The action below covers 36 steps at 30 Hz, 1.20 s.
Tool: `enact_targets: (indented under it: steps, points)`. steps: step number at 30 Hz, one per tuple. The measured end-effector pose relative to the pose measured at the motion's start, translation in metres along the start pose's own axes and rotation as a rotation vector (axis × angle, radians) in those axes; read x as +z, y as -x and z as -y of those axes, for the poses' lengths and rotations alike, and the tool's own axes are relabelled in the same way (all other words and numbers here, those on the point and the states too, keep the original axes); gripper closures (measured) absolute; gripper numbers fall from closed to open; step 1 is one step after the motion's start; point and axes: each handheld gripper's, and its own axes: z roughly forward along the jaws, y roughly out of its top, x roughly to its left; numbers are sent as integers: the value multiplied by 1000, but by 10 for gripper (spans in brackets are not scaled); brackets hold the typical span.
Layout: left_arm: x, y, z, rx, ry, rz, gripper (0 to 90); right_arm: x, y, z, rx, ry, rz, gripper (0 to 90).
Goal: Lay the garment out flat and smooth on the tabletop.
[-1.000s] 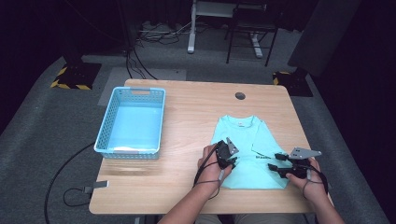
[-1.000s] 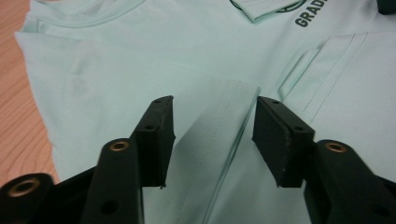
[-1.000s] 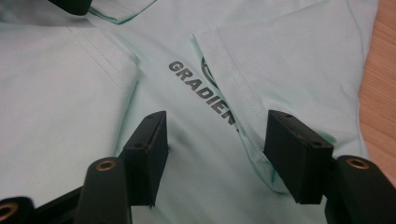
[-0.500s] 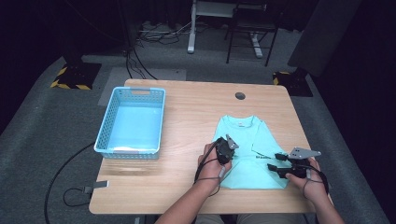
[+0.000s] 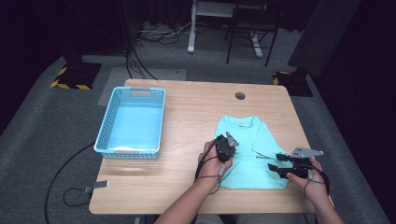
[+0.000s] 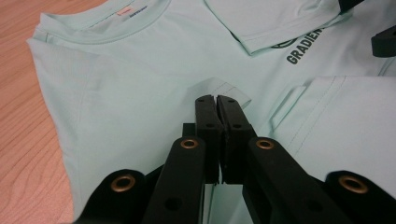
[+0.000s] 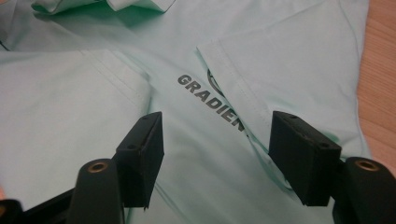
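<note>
Up close, the left gripper [image 6: 215,100] has its jaws pressed together, pinching a fold of the mint-green T-shirt [image 6: 140,84], which lies partly folded on the bench [image 5: 187,107] at the person's right. From above, that gripper [image 5: 229,145] sits at the shirt's [image 5: 254,161] left edge, well apart from the blue basket [image 5: 131,122]. The right gripper [image 7: 215,135] hovers with jaws spread over the printed lettering [image 7: 210,102], legible in the gripper views but a dark smudge from high up.
</note>
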Motion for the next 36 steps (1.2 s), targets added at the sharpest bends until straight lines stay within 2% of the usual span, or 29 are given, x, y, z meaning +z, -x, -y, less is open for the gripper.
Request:
enact_targets:
  steps: [2,3,5,7,9,10,12,13,15,19,24,30,33,36]
  points:
    - [-5,-6,0,-13,9,-20,880,2,-2,-2,-2,-2,-6,363]
    - [-12,-14,1,-34,30,-46,879,2,-2,-4,-6,-1,-11,365]
    - [-37,-43,7,-125,90,-160,879,2,-3,-7,-18,3,-18,369]
    - [-66,-74,24,-226,130,-313,866,1,-3,-11,-23,4,-21,368]
    - [-81,-86,37,-275,159,-389,674,1,-1,-15,-27,-2,-15,368]
    - [-86,-87,42,-277,149,-400,587,2,0,-17,-30,-5,-14,368]
    - [-88,-77,48,-255,133,-356,599,6,4,-22,-31,-11,-11,369]
    - [-88,-77,48,-255,133,-356,590,6,4,-22,-31,-11,-11,369]
    - [-85,-64,54,-234,121,-331,578,12,5,-30,-47,-18,-11,377]
    - [-85,-53,61,-229,114,-303,561,19,5,-37,-69,-29,-19,399]
    - [-91,-44,72,-242,110,-293,559,34,7,-45,-89,-48,-22,436]
    - [-97,-40,86,-266,105,-294,543,52,9,-47,-99,-66,-36,465]
    - [-97,-38,89,-261,94,-285,541,57,11,-46,-103,-76,-41,485]
    - [-95,-36,91,-261,94,-275,541,57,15,-46,-101,-61,-41,585]
